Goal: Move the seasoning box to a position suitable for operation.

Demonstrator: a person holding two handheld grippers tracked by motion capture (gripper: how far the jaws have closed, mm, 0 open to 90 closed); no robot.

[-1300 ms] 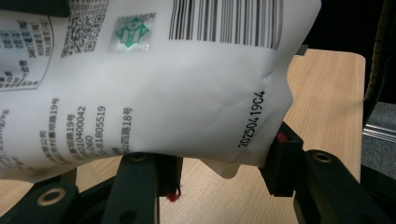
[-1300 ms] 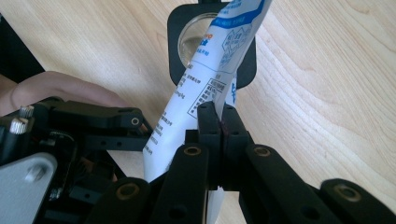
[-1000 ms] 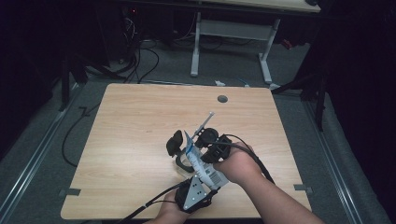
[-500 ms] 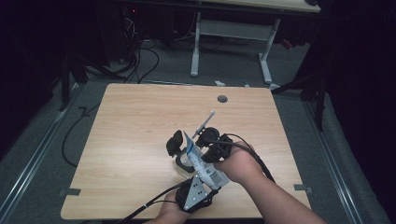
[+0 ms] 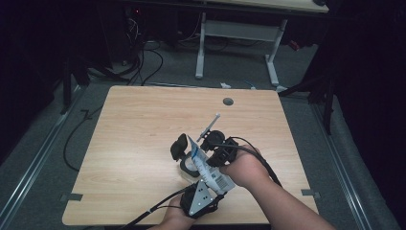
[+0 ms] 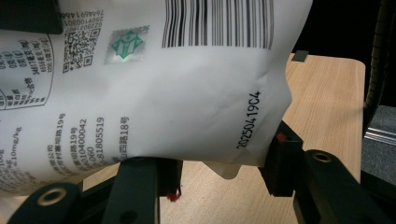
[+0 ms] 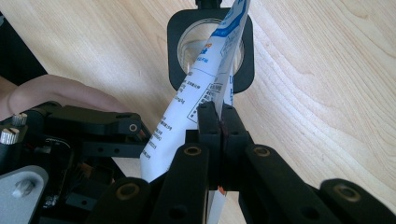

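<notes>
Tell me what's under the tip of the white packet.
A black square holder with a clear round cup inside sits below the white packet. The packet covers part of the cup, so any contents cannot be made out.

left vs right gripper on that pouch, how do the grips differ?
The left gripper holds the white pouch with its jaws spread across the bulging lower end. The right gripper has its jaws pressed together on a flat edge higher up. In the high view the left sits at the table's near edge, the right farther in. Both are shut on the same pouch.
</notes>
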